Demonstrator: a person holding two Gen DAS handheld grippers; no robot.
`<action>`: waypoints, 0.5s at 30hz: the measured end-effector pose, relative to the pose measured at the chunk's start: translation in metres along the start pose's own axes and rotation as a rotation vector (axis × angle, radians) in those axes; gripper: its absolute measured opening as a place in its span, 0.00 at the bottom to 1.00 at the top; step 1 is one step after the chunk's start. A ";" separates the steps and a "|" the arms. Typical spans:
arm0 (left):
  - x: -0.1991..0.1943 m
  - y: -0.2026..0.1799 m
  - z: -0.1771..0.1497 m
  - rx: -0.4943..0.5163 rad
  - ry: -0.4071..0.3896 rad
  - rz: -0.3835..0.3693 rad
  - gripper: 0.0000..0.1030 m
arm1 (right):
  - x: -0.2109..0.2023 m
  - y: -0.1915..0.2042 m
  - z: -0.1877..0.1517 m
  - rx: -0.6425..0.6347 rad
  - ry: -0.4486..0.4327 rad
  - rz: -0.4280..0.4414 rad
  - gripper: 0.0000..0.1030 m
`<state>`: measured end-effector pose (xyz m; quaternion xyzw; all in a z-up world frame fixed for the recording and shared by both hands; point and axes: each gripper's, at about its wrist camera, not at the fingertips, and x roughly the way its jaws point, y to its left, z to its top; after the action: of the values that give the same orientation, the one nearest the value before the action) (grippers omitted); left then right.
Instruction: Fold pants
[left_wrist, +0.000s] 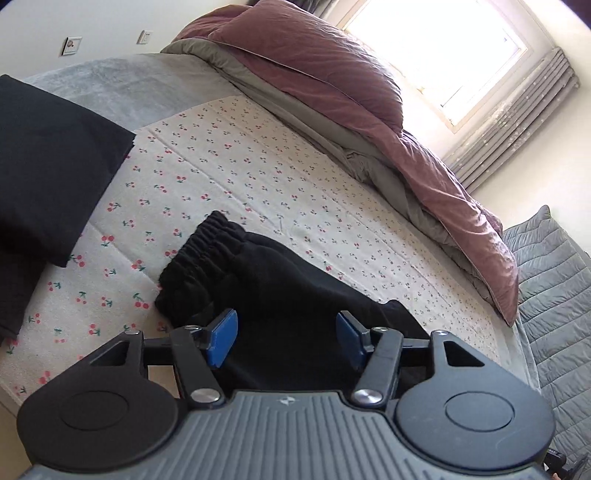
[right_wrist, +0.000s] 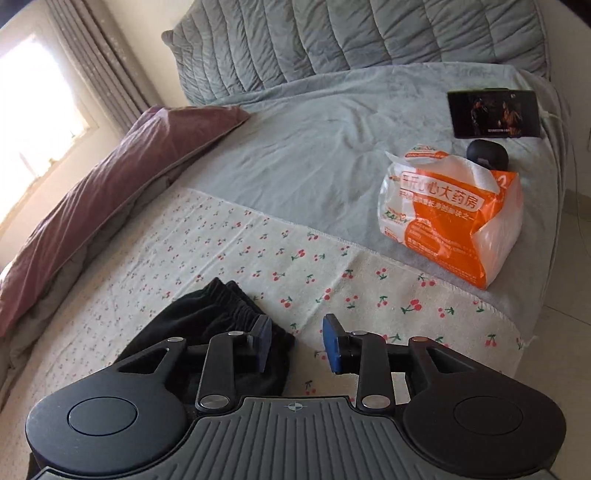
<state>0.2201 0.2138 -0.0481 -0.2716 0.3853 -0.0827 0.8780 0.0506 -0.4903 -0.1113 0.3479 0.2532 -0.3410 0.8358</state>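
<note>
The black pants (left_wrist: 266, 280) lie folded on the cherry-print sheet (left_wrist: 258, 177) of the bed (waistband at the far end). My left fingers (left_wrist: 287, 339) are spread above them, pinching nothing. My right fingers (right_wrist: 296, 341) are parted too, pants under the left one.

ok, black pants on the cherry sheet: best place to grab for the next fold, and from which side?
Probably the gathered elastic waistband of the pants: it is the thickest, stacked edge and lies at the far end, on the cherry-print sheet. Come down from above and pinch across the band. Both the left gripper and the right gripper are open, with nothing held.
</note>
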 end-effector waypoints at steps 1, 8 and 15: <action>0.008 -0.017 0.004 0.002 0.003 -0.024 0.49 | 0.001 0.018 0.002 -0.042 0.019 0.046 0.30; 0.116 -0.131 0.000 0.113 0.122 -0.012 0.54 | 0.036 0.171 -0.033 -0.307 0.215 0.306 0.45; 0.230 -0.108 -0.044 0.047 0.204 0.193 0.63 | 0.107 0.255 -0.149 -0.596 0.529 0.242 0.51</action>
<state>0.3535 0.0233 -0.1598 -0.2030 0.4949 -0.0340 0.8442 0.2814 -0.2858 -0.1718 0.1935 0.5041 -0.0509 0.8401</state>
